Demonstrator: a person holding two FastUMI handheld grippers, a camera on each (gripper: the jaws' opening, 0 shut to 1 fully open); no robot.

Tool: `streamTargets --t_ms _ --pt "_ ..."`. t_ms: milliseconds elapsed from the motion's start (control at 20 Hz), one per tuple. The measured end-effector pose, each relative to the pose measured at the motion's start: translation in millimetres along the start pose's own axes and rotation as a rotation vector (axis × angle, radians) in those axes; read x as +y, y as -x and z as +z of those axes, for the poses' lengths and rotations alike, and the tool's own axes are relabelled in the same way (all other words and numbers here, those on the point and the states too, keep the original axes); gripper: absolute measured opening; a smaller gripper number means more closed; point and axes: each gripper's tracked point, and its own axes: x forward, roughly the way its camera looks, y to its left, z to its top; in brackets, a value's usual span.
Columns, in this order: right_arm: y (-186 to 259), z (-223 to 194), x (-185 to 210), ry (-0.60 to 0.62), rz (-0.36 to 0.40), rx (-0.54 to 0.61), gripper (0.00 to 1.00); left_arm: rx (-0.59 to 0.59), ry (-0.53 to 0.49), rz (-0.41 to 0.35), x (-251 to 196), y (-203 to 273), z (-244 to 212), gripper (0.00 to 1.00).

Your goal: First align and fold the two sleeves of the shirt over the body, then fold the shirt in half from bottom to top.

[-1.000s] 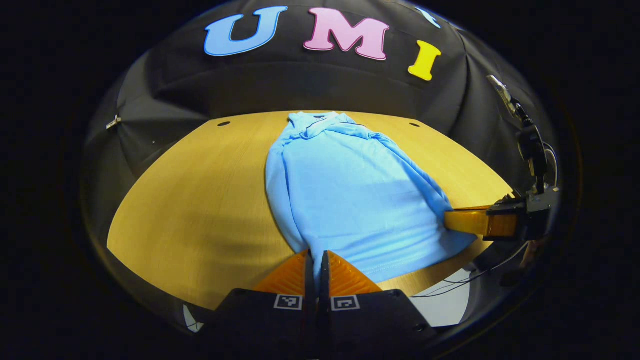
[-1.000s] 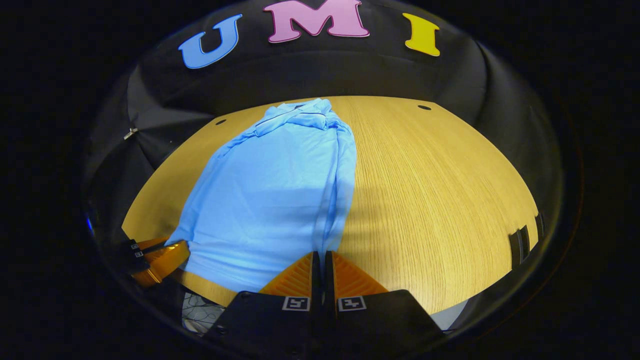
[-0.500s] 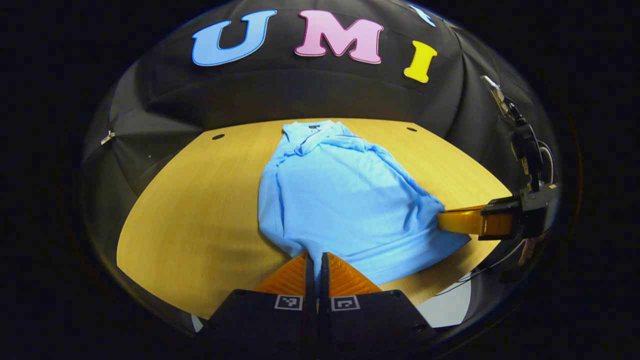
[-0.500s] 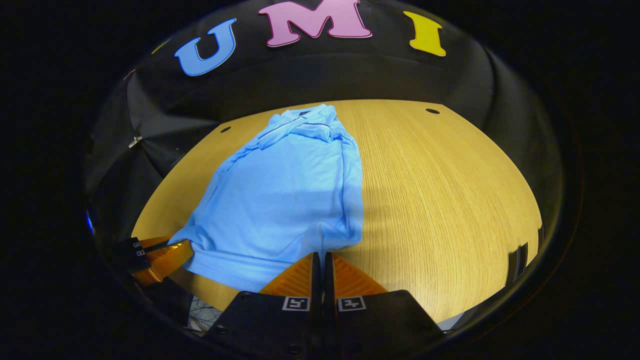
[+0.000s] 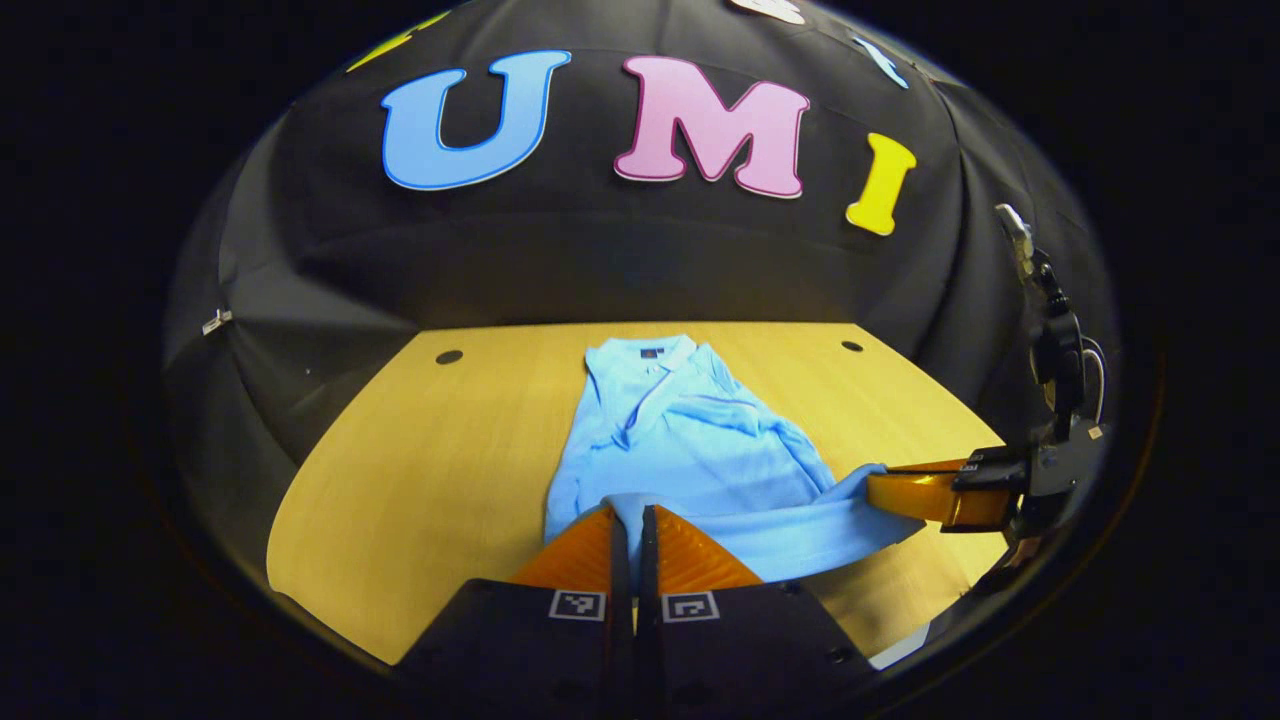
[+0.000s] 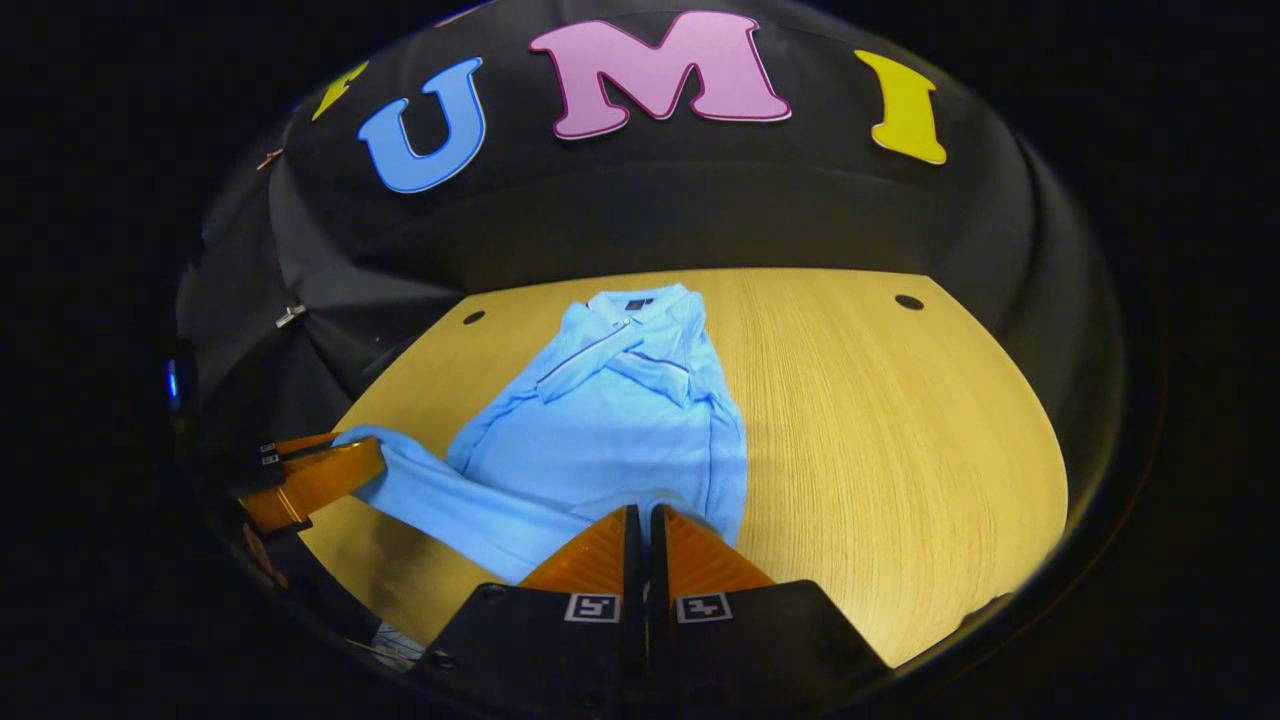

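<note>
A light blue polo shirt (image 5: pixel 690 440) lies on the wooden table (image 5: pixel 430 460), collar at the far end, both sleeves folded over its chest. My left gripper (image 5: pixel 629 512) is shut on the left corner of the shirt's bottom hem, lifted off the table. In the right gripper view the same shirt (image 6: pixel 620 420) shows, and my right gripper (image 6: pixel 641 512) is shut on the right hem corner. The raised hem hangs as a band between the two grippers. Each view shows the other gripper: the right gripper (image 5: pixel 905 492), the left gripper (image 6: pixel 330 470).
The wooden table (image 6: pixel 880 430) has bare surface to the shirt's right and left. Small dark holes (image 5: pixel 449 357) (image 6: pixel 909 301) sit near its far corners. Black cloth wall rises behind the far edge. A cabled mount (image 5: pixel 1055 340) stands above the right gripper.
Both grippers have risen and moved forward toward the collar, carrying the bottom hem off the table. The visible flat part of the shirt has shortened.
</note>
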Motion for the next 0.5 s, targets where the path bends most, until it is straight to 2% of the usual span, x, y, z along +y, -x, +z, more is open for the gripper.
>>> streamTargets --t_ms 500 --pt "-85 124 -12 0.065 0.069 -0.105 0.05 -0.040 0.117 0.011 25 -103 100 0.06"
